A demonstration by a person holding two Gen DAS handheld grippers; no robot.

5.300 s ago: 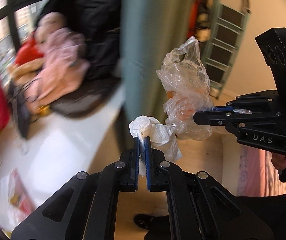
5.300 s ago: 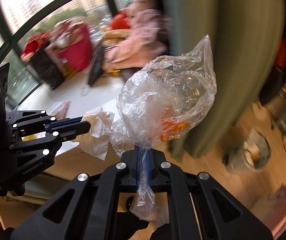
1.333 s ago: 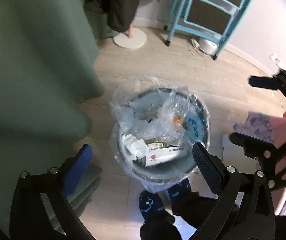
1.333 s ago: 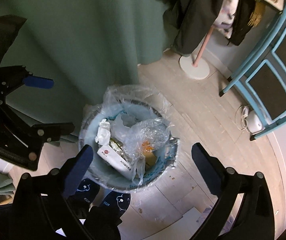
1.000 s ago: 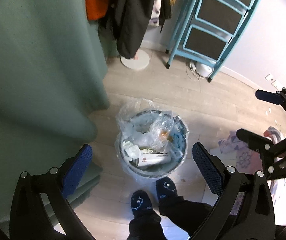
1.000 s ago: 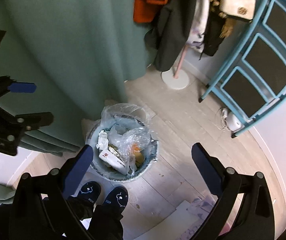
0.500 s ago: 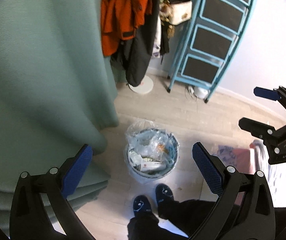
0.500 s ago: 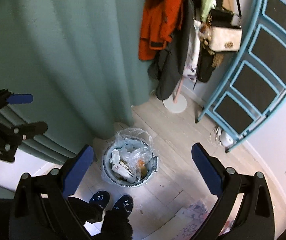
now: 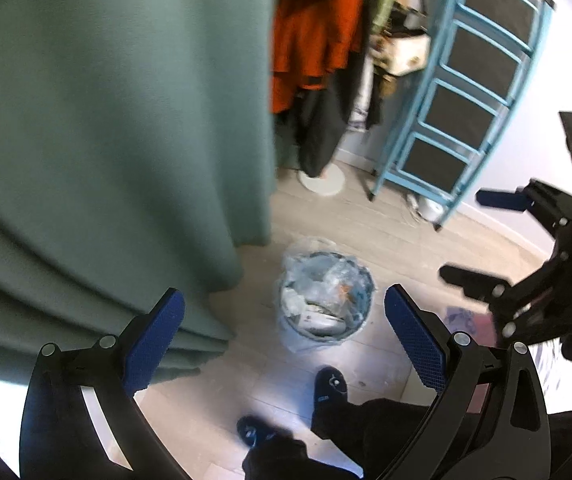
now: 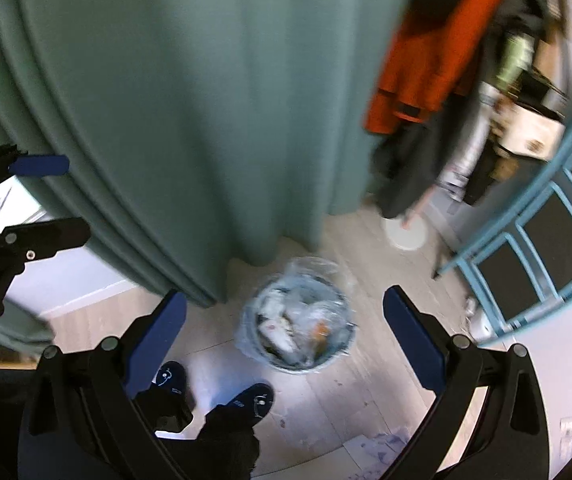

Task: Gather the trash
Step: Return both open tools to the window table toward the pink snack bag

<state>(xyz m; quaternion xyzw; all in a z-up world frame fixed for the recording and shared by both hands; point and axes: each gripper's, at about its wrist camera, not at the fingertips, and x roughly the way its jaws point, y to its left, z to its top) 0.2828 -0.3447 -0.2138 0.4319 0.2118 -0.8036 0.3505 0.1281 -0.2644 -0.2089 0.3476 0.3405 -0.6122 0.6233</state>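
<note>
A round trash bin (image 9: 367, 285) lined with clear plastic stands on the pale wood floor, far below both grippers; the same trash bin (image 10: 342, 342) shows in the right wrist view. Inside lie a crumpled clear plastic bag (image 9: 336, 282) with orange bits, white tissue and a white box. My left gripper (image 9: 284, 342) is open and empty, high above the bin. My right gripper (image 10: 284, 342) is open and empty too; in the left wrist view the right gripper (image 9: 471, 236) hangs at the right edge. The left gripper (image 10: 52, 200) appears at the left edge of the right wrist view.
A green curtain (image 9: 106, 128) hangs left of the bin. A coat stand with an orange jacket (image 9: 310, 40) and dark clothes stands behind it, beside a blue stepladder (image 9: 470, 92). The person's feet in dark slippers (image 10: 252, 400) stand just before the bin.
Both grippers, holding a tissue and a plastic bag 5 seconds ago, now stand open with that trash in the bin. Over the last second both have risen steadily away from the bin.
</note>
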